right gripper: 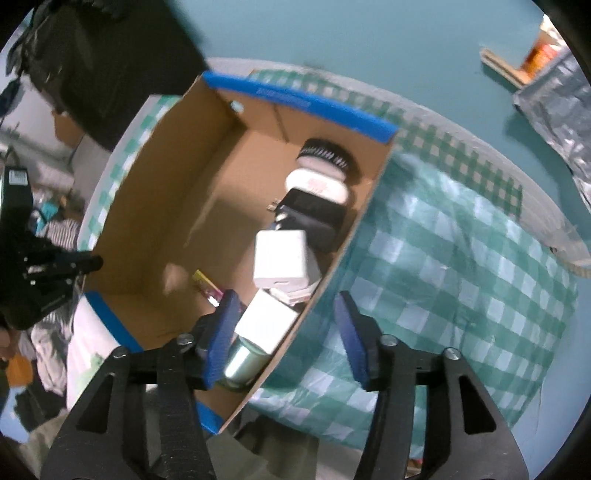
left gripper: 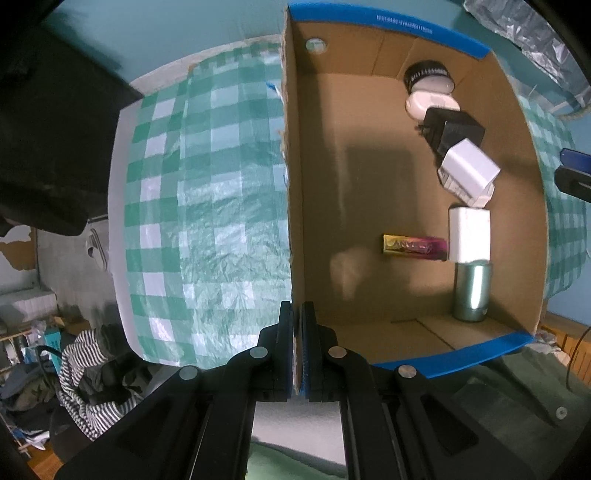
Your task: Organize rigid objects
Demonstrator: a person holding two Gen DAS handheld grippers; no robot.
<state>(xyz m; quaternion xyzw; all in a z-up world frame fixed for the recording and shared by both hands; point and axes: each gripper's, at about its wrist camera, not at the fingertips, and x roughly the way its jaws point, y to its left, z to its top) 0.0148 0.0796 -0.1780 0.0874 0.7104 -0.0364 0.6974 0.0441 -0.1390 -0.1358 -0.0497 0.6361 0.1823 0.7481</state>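
Observation:
An open cardboard box (left gripper: pixel 388 22) (right gripper: pixel 303 101) with blue rims stands on a checked cloth. Along its right wall lie a black round brush (left gripper: pixel 424 72) (right gripper: pixel 325 151), a white oval case (left gripper: pixel 424 103) (right gripper: pixel 317 184), a black adapter (left gripper: pixel 450 129) (right gripper: pixel 314 218), a white cube charger (left gripper: pixel 469 168) (right gripper: pixel 280 258), a white block (left gripper: pixel 469 234) (right gripper: pixel 266 321), a silver can (left gripper: pixel 472 291) (right gripper: pixel 240 363) and a yellow-pink tube (left gripper: pixel 413 247) (right gripper: pixel 207 286). My left gripper (left gripper: pixel 297 310) is shut on the box's left wall. My right gripper (right gripper: pixel 286 299) hangs open above the right wall, holding nothing.
The green-and-white checked cloth (left gripper: pixel 214 203) (right gripper: pixel 443 277) covers the table on both sides of the box. A silver foil bag (left gripper: pixel 524 44) (right gripper: pixel 554 110) lies beyond it on the teal surface. Striped clothes (left gripper: pixel 85 369) are piled on the floor below the table edge.

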